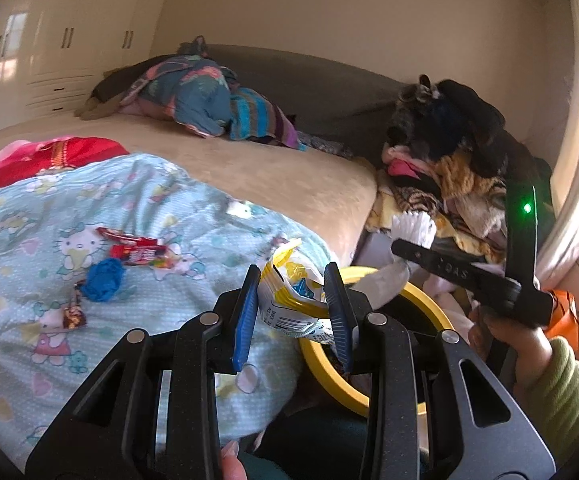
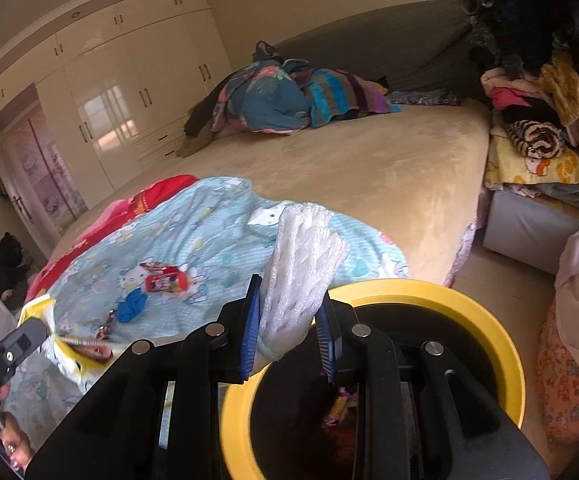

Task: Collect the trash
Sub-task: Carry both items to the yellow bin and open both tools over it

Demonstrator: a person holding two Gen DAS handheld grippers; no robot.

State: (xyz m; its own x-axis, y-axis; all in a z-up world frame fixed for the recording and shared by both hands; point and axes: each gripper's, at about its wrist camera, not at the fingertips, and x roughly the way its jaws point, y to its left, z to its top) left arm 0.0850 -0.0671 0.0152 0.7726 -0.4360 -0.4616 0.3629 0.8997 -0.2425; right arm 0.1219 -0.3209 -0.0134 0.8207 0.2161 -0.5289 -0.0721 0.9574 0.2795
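Note:
My left gripper (image 1: 293, 300) is shut on a yellow and white snack wrapper (image 1: 289, 296), held at the near rim of the yellow-rimmed bin (image 1: 429, 304). My right gripper (image 2: 289, 320) is shut on a white foam net sleeve (image 2: 305, 264), held over the bin's rim (image 2: 489, 320) by the bed's edge. On the light blue Hello Kitty blanket (image 1: 49, 280) lie red candy wrappers (image 1: 139, 250), a blue crumpled piece (image 1: 103, 280) and a small brown wrapper (image 1: 74, 312). The red wrappers (image 2: 165, 280) and blue piece (image 2: 133, 306) also show in the right wrist view.
The bed (image 2: 369, 168) carries a heap of bedding (image 2: 289, 96) at its far side. A pile of clothes (image 1: 449, 152) stands on a grey box right of the bed. White wardrobes (image 2: 109, 92) line the far wall. The bin holds some trash (image 2: 341, 404).

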